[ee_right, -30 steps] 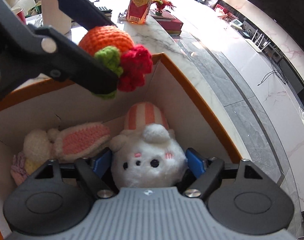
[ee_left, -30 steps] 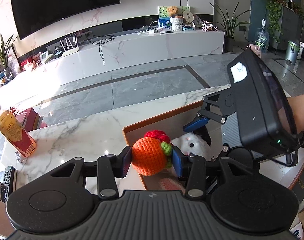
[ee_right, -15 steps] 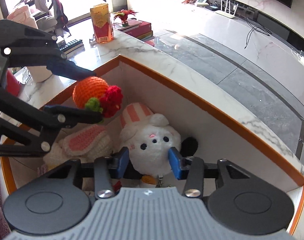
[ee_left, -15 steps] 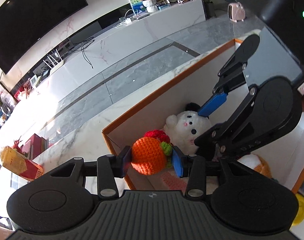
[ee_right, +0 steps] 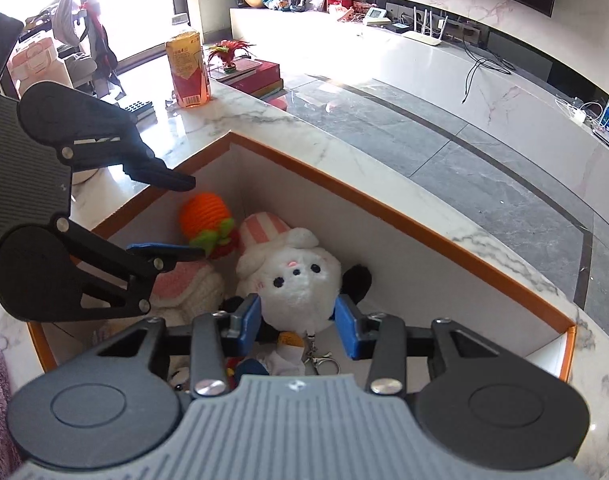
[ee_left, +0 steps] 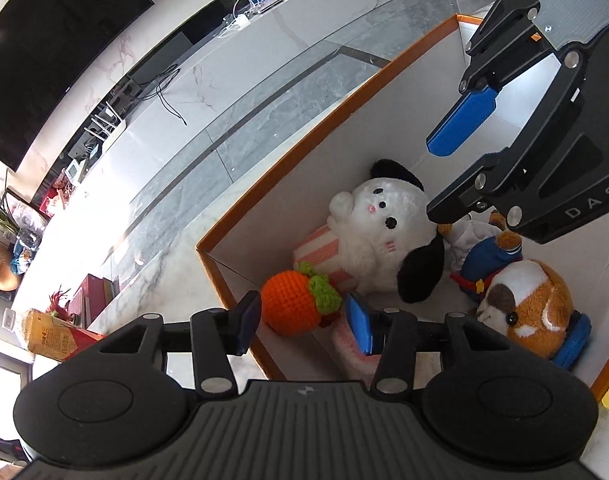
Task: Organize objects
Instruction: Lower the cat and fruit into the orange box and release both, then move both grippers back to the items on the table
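An orange crocheted fruit (ee_left: 290,304) with green leaves lies in the near left corner of the orange-rimmed white box (ee_left: 324,118). My left gripper (ee_left: 304,322) is open above it, its pads apart from the toy. The fruit also shows in the right wrist view (ee_right: 204,220). A white plush dog (ee_left: 380,228) with black ears and a striped hat lies in the box. My right gripper (ee_right: 298,322) is open above that dog (ee_right: 292,280), not touching it. It shows in the left wrist view (ee_left: 460,168) as well.
A brown-and-white plush (ee_left: 532,308), a blue-clad doll (ee_left: 488,260) and a pink-eared knitted rabbit (ee_right: 184,284) also lie in the box. An orange carton (ee_right: 188,72), red books (ee_right: 256,76) and a remote (ee_right: 138,106) stand on the marble counter (ee_right: 264,120) to the left.
My left gripper opened and let go of the orange fruit, which dropped into the box corner. My right gripper rose higher above the white dog, jaws still open.
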A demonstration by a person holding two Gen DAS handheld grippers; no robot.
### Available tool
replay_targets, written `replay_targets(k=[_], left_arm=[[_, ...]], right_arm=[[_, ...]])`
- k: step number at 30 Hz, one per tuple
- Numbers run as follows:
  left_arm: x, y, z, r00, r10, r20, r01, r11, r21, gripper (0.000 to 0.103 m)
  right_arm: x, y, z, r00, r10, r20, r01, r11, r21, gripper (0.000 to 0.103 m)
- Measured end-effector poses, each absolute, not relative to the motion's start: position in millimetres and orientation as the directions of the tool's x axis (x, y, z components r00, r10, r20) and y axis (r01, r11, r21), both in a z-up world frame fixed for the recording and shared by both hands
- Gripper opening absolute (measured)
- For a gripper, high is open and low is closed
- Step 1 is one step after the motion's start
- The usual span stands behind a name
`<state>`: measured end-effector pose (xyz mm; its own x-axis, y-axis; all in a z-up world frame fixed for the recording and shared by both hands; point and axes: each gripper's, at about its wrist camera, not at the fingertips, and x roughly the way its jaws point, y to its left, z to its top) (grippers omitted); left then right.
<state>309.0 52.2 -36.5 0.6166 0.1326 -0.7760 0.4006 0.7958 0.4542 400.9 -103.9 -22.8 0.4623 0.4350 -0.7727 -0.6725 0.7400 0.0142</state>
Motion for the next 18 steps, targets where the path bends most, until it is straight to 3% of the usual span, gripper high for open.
replay_targets(k=[13, 18], left_arm=[[238.7, 34.4, 25.6, 0.71, 0.026, -0.704, 0.366, 0.841, 0.4, 0.059], [198.5, 24.1, 49.9, 0.742, -0.051, -0.669, 0.344, 0.885, 0.314, 0.059]], right_arm=[[341.5, -135.5, 15.9, 0.501, 0.38, -0.778, -0.581, 0.814, 0.024, 0.044], [286.4, -147.4, 39.2, 0.569, 0.391, -0.723, -0.517, 0.854, 0.055, 0.044]])
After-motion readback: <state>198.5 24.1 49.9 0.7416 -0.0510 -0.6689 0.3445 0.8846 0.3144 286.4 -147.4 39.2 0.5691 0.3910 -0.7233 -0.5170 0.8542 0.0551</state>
